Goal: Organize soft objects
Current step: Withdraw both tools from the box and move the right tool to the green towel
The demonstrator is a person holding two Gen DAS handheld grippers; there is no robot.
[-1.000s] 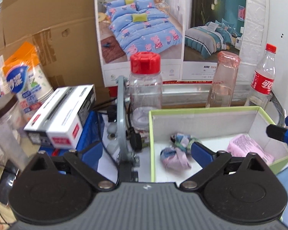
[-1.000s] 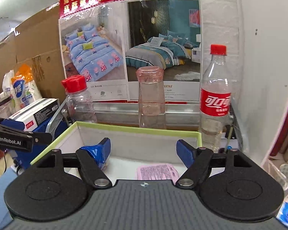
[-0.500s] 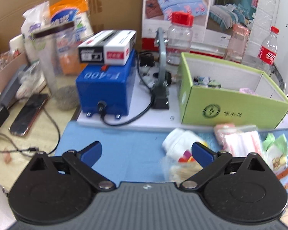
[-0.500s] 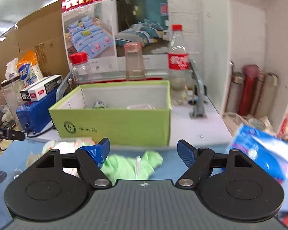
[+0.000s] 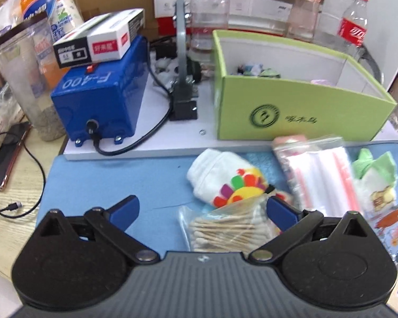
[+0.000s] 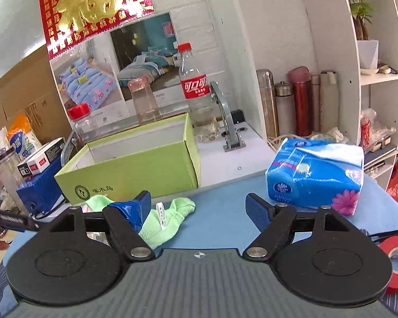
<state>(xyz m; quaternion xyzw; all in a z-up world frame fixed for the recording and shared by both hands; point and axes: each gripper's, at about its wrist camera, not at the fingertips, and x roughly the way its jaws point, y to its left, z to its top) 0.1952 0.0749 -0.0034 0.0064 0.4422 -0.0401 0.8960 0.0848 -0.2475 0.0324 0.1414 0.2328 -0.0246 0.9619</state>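
A blue mat (image 5: 114,180) fronts the green box (image 5: 299,114), which stands open-topped on a white board and already holds a few small bundles. Loose on the mat, from the left gripper's view: a clear bag (image 5: 321,175) of white and pink cloth just before the box; a white sock (image 5: 225,180) with a bright sun print to its left; a bag of swabs (image 5: 225,230) nearest the camera, touching the sock. A tissue pack (image 6: 315,175) sits at the mat's right, and a green sock (image 6: 161,217) lies in front of the box.

The left gripper (image 5: 201,206) hangs above the mat, jaws wide apart, empty, with the swabs and the sock's edge between them. The right gripper (image 6: 199,206) is likewise spread and empty, its left finger over the green sock.

The step in hand looks like picking the next item for the box. Done well, each gripper should centre on one item only, come down low, and pinch the thickest fold so the cloth does not slip. The left risks catching both swab bag and sock; it should shift clear of one first.
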